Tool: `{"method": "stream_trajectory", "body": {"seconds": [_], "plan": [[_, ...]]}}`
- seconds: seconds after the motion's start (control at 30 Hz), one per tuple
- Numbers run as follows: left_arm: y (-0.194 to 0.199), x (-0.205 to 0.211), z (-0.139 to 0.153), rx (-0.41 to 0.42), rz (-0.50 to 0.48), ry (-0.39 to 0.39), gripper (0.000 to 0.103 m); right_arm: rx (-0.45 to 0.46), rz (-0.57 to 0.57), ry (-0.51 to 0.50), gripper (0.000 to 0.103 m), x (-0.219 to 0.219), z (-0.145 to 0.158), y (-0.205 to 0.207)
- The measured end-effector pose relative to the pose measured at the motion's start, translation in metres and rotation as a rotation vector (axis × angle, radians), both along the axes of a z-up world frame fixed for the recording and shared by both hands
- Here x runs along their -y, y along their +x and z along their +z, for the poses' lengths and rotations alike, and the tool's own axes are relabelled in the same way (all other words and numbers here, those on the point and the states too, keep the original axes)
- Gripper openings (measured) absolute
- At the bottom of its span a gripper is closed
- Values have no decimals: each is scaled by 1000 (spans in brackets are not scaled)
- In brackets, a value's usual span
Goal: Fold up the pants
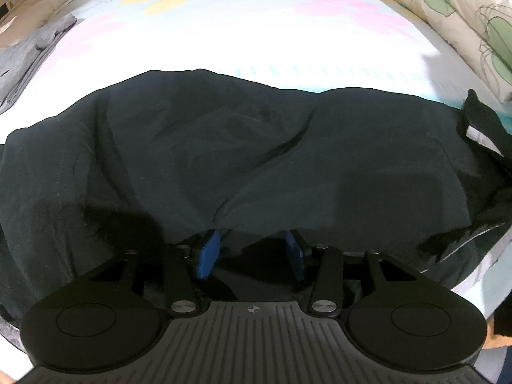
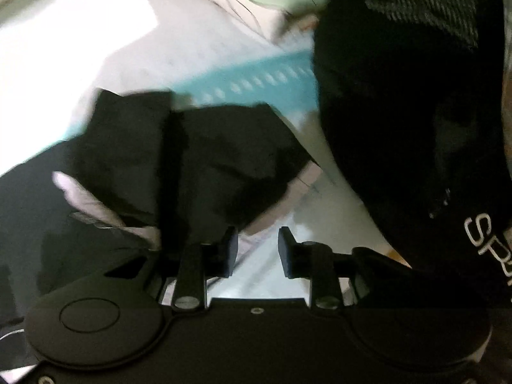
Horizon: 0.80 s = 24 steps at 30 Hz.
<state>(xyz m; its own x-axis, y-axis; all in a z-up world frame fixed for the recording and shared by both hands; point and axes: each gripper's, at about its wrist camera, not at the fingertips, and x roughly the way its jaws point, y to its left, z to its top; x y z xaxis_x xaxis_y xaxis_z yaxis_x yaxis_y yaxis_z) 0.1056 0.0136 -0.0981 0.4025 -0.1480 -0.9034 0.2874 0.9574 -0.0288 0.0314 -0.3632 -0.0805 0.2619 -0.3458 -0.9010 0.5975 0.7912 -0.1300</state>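
Through my left tongs (image 1: 252, 251) I see black pants (image 1: 243, 150) spread wide from left to right across a bed (image 1: 256, 32) with a flowered sheet. These tongs stand apart above the near edge of the cloth, with dark fabric below and between the blue pads (image 1: 208, 254), not pinched. My right tongs (image 2: 257, 251) are also apart and hold nothing, over bare sheet; a blurred end of the pants lies just far and left of them. Pillows (image 1: 460, 16) sit far right.
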Motion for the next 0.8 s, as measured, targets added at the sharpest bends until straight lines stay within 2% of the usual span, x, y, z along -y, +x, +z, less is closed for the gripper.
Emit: {"method": "stream_trajectory", "body": {"seconds": [0.03, 0.13, 0.2, 0.3, 0.43, 0.53, 0.6, 0.67, 0.8], "plan": [[0, 0, 0, -1, 4, 0, 45, 34, 16, -10, 37, -6, 5, -2], [1, 1, -1, 0, 5, 5, 46, 166, 111, -72, 47, -34, 23, 2], [1, 1, -1, 2, 7, 5, 46, 189, 231, -122, 63, -58, 28, 13], [0, 1, -2, 3, 7, 5, 46, 175, 396, -221, 68, -96, 20, 32], [0, 1, -2, 4, 4, 3, 46, 42, 569, -332, 66, -138, -14, 62], [0, 0, -2, 4, -1, 0, 47, -40, 593, -346, 56, -146, -39, 76], [0, 0, -2, 5, -5, 1, 47, -66, 561, -356, 14, -140, -42, 75], [0, 0, -2, 3, -4, 1, 47, -73, 502, -335, 15, -127, -33, 73], [1, 1, -1, 0, 2, 4, 47, -21, 304, -242, 15, -77, -11, 57]]}}
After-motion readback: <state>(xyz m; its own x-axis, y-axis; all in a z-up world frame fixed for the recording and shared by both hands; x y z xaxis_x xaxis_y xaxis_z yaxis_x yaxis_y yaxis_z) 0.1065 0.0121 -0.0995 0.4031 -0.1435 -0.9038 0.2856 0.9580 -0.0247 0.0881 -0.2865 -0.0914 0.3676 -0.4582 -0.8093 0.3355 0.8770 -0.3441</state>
